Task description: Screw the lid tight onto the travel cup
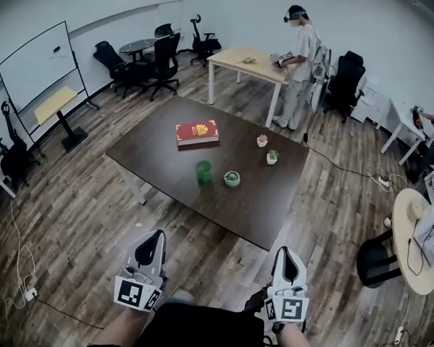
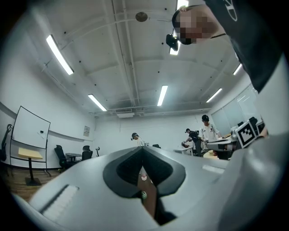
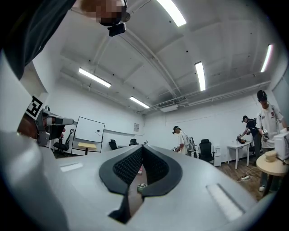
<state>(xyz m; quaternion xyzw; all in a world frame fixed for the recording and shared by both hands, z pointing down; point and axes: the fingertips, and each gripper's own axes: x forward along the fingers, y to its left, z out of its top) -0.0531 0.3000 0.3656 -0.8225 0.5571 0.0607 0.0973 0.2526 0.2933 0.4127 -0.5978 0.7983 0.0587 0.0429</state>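
Left gripper [image 1: 154, 243] and right gripper [image 1: 283, 254]: jaws together, nothing held. The travel cup [image 1: 204, 172] stands upright on the table [image 1: 150, 147], ahead of both grippers and well apart from them, nearer the left. The lid [image 1: 232, 179] lies just beside the cup, toward the right gripper. Probable assignment: left takes cup, right takes lid.

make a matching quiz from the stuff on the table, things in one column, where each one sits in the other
Things:
1 travel cup
2 lid
3 red book
4 potted plant

Places, in the head view:
a lying flat at the far side of the table
b green, standing mid-table, nearer than the book
c near the table's right corner, beside a pinkish pot
d lying just right of the cup

Pairs: 1-b, 2-d, 3-a, 4-c
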